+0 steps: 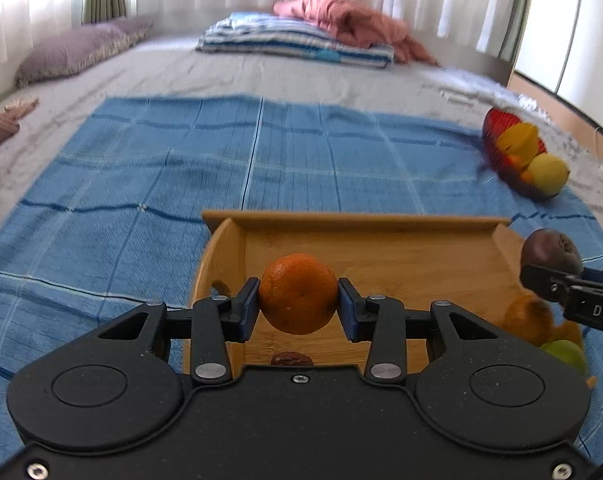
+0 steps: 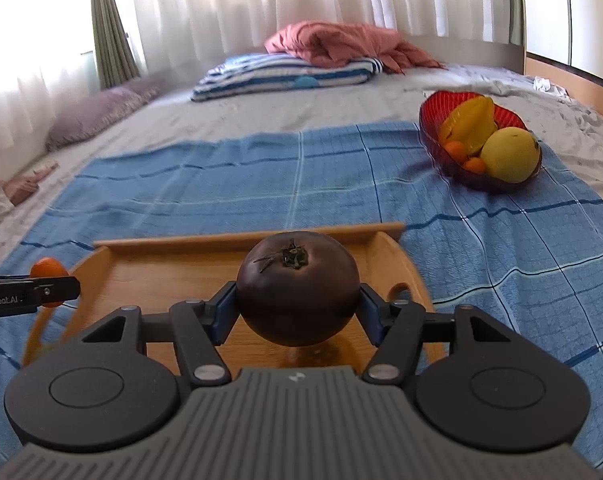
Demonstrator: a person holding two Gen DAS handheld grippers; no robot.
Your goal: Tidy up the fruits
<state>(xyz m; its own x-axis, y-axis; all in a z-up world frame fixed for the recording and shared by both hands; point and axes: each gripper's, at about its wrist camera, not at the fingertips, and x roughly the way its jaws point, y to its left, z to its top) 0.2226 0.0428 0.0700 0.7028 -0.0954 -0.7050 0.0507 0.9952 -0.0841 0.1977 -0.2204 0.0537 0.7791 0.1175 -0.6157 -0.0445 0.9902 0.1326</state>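
A: Status on the tongs?

B: Left gripper (image 1: 298, 305) clamped on the orange (image 1: 298, 293), blue pads on both sides. Held above the wooden tray (image 1: 353, 222), left half, clear of the tray floor. Right gripper (image 2: 297, 312) clamped on a dark purple fruit (image 2: 297, 286), stem up, over the tray's right half.

A: What else is in the tray?

B: In the left wrist view: a brownish-orange fruit (image 1: 528, 317) and a green fruit (image 1: 565, 354) at the near right, just under the right gripper. Small dark brown piece (image 1: 292, 359) on the floor right below the orange, half hidden by the gripper body. Can't identify it.

A: Bowl?

B: Red bowl (image 2: 435, 110) far right on the blue checked cloth (image 2: 181, 184), well apart from the tray. Holds a yellow star fruit (image 2: 471, 122), a large yellow-green fruit (image 2: 509, 154), two small oranges (image 2: 465, 156).

A: Anything blocking?

B: Tray's far wall stands between the held fruit and the bowl. Cloth between them is bare. Further back: folded striped blanket (image 2: 285, 74), pink bedding (image 2: 341, 44), purple pillow (image 2: 97, 114) far left, curtains (image 2: 261, 0).
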